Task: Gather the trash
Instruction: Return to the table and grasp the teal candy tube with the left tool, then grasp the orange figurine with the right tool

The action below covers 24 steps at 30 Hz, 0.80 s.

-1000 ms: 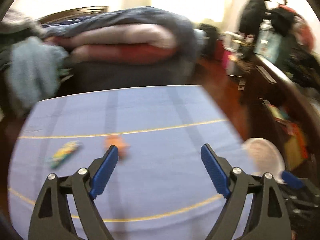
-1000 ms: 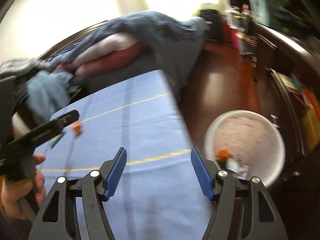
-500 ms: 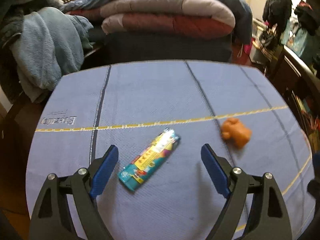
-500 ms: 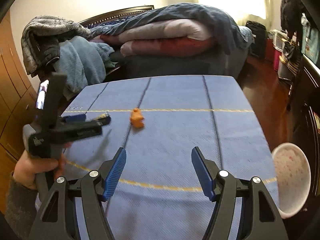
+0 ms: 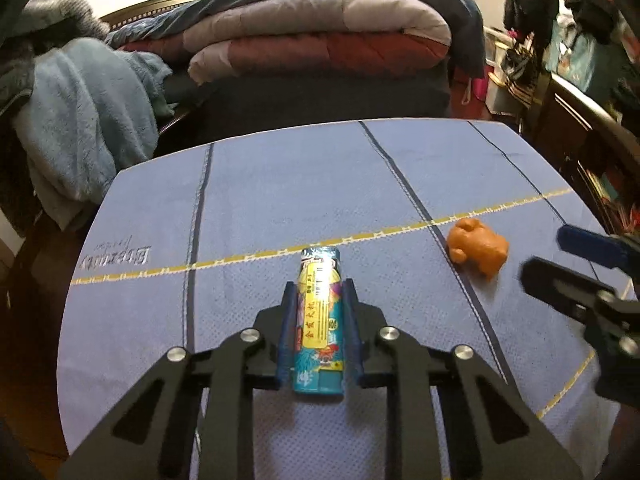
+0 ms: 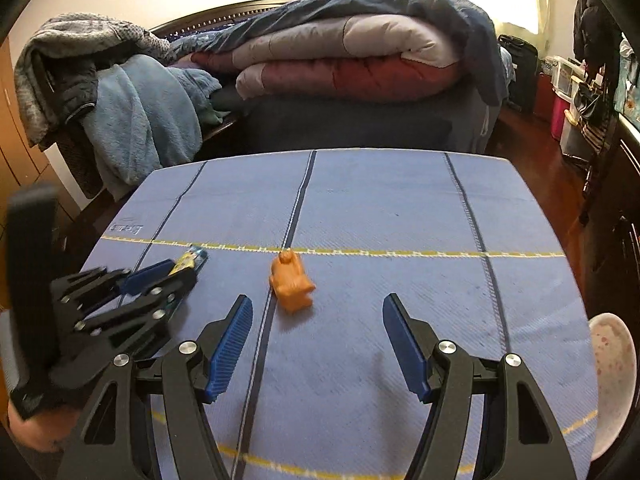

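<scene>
Left wrist view: the left gripper (image 5: pixel 319 316) has just closed its jaws on a teal and yellow snack wrapper (image 5: pixel 319 320), and the blue pads press its two long sides. The wrapper lies lengthwise on the blue cloth (image 5: pixel 280 184), its far end poking out toward 12 o'clock, just short of a yellow stripe. From the wrapper, an orange crumpled lump (image 5: pixel 478 249) sits at about 2 o'clock, apart from it and beside a dark stripe. The right gripper shows blurred at the 3 o'clock edge.

In the right wrist view the right gripper (image 6: pixel 317 344) hangs with its jaws spread and nothing between them. The orange lump (image 6: pixel 291 280) lies on the cloth just ahead of them, toward 11 o'clock. The left gripper (image 6: pixel 188 266) is at 9 o'clock, clamped on the wrapper (image 6: pixel 191 260). A white speckled bowl (image 6: pixel 612 376) peeks in at 4 o'clock, off the cloth's edge. Folded quilts (image 6: pixel 344 64) fill 12 o'clock.
</scene>
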### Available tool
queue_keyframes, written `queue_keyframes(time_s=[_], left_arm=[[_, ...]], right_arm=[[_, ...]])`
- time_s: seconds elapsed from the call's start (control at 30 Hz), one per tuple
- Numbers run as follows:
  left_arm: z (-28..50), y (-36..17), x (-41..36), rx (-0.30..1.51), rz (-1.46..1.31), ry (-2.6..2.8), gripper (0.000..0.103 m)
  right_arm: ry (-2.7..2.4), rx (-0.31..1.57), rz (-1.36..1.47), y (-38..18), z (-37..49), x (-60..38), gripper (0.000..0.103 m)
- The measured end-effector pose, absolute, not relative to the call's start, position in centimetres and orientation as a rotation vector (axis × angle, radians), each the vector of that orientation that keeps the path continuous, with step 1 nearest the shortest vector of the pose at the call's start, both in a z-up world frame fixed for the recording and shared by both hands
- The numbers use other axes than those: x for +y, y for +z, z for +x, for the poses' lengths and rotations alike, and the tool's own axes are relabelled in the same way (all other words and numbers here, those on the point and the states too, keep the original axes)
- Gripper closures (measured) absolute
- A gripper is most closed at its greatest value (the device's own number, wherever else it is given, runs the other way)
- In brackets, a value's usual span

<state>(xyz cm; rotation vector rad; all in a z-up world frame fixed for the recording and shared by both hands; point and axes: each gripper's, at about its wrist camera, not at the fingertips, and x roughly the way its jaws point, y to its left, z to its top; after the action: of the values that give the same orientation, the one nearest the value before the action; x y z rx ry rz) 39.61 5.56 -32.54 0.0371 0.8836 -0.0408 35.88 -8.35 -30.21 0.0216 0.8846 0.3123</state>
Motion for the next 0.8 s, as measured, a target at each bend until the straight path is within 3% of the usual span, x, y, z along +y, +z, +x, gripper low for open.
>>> queue_keyframes(time_s=[0.13, 0.27, 0.4, 0.47, 0.53, 0.8], left_arm=[[38.9, -32.2, 7.4, 0.875, -0.022, -0.017, 0.080], [38.0, -31.2, 9.1, 0.850, -0.054, 0.024, 0.080], [37.1, -30.5, 10.5, 0.835, -0.078, 0.058, 0.080], [36.7, -30.3, 11.1, 0.829, -0.096, 0.071, 0.080], [36.4, -30.1, 11.4, 0.827, -0.108, 0.080, 0.080], [34.3, -28.6, 10.4, 0.805, -0.122, 0.070, 0.080]], right_arm=[[0.314, 0.909, 0.004, -31.1, 37.0, -7.3, 0.036], [0.322, 0.941, -0.011, -32.0, 38.0, -6.1, 0.049], [0.319, 0.937, -0.043, -32.4, 38.3, -4.9, 0.053], [0.316, 0.932, -0.056, -32.4, 38.4, -4.5, 0.071], [0.304, 0.927, -0.083, -32.4, 38.3, -4.2, 0.077], [0.310, 0.883, -0.041, -30.3, 35.4, -6.4, 0.077]])
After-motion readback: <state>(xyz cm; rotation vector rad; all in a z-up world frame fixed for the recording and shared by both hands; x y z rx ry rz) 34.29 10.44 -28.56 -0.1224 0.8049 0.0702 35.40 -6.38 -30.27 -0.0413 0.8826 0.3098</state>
